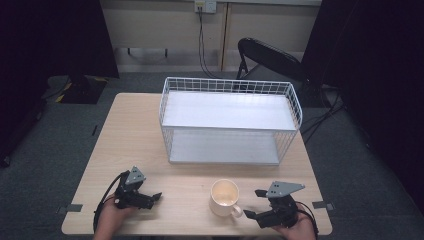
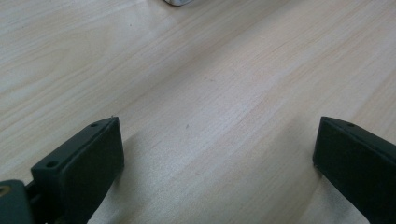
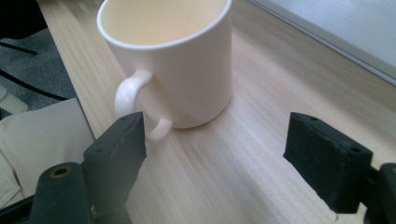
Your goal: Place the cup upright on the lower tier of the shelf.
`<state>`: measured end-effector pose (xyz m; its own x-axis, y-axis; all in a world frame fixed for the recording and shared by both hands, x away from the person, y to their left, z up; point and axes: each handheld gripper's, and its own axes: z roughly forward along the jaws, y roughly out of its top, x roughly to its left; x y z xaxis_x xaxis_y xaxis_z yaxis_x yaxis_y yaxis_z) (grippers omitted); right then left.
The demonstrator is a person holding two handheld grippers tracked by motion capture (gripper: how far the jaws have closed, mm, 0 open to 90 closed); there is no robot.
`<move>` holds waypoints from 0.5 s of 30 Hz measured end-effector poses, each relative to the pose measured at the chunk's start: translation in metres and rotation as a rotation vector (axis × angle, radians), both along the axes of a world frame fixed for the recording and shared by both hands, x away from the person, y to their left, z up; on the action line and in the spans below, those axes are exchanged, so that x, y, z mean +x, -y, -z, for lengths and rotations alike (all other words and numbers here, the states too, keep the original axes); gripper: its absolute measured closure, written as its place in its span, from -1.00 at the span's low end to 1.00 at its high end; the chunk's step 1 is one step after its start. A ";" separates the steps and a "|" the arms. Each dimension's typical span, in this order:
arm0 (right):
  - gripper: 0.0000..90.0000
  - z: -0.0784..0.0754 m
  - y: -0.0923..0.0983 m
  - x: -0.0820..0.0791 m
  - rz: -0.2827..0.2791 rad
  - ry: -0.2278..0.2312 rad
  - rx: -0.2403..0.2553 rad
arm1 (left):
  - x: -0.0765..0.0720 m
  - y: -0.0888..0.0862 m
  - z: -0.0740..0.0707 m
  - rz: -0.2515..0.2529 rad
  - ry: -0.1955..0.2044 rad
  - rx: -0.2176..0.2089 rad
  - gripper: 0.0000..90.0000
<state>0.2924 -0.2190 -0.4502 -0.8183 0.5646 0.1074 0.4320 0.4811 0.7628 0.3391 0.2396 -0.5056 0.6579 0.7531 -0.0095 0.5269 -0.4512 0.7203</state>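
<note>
Pale wood table (image 1: 165,200) lies under your left gripper (image 1: 150,199), wide open and empty, while just ahead of your right gripper (image 3: 215,140), equally open and empty, stands a cream mug (image 3: 177,60), likely rigid, glossy-slick, breakable—take its handle (image 3: 135,100).

Wire basket (image 1: 230,120) on the far half of the table (image 1: 130,135); mug (image 1: 224,197) on the near edge, before the basket, handle toward the person's right; left gripper (image 1: 150,199) near the front left, well apart from the mug; right gripper (image 1: 255,204) just beside the mug's handle; chair (image 1: 270,57) behind the table.
</note>
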 end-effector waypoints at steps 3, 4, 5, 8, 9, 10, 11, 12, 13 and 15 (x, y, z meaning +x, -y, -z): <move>-0.55 -0.006 0.003 0.004 0.013 0.009 -0.001 | 0.000 0.000 0.000 0.000 0.000 0.000 -0.97; -0.55 -0.006 0.003 0.004 0.013 0.009 -0.001 | 0.000 0.000 0.000 0.000 0.000 0.000 -0.97; -0.55 -0.008 0.003 0.005 0.014 0.016 -0.001 | 0.000 0.000 0.000 0.000 0.000 0.000 -0.97; -0.54 -0.014 0.003 0.009 0.023 0.024 -0.004 | 0.000 0.000 0.000 0.000 0.000 0.000 -0.97; -0.54 -0.014 0.003 0.009 0.023 0.024 -0.004 | 0.000 0.000 0.000 0.000 0.000 0.000 -0.97; -0.53 -0.017 0.002 0.012 0.032 0.023 0.002 | 0.000 0.000 0.000 0.000 0.000 0.000 -0.97; -0.53 -0.018 0.001 0.014 0.032 0.023 0.009 | 0.000 0.000 0.000 0.000 0.000 0.000 -0.97; -0.53 -0.020 0.000 0.015 0.034 0.026 0.012 | 0.000 0.000 0.000 0.000 0.000 0.000 -0.97; -0.53 -0.020 0.000 0.015 0.034 0.026 0.012 | 0.000 0.000 0.000 0.000 0.000 0.000 -0.97; -0.51 -0.024 -0.004 0.019 0.033 0.029 0.013 | 0.000 0.000 0.000 0.000 0.000 0.000 -0.97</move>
<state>0.3111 -0.2154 -0.4265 -0.8022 0.5899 0.0915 0.4252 0.4570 0.7812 0.3391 0.2396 -0.5056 0.6580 0.7530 -0.0093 0.5268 -0.4514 0.7202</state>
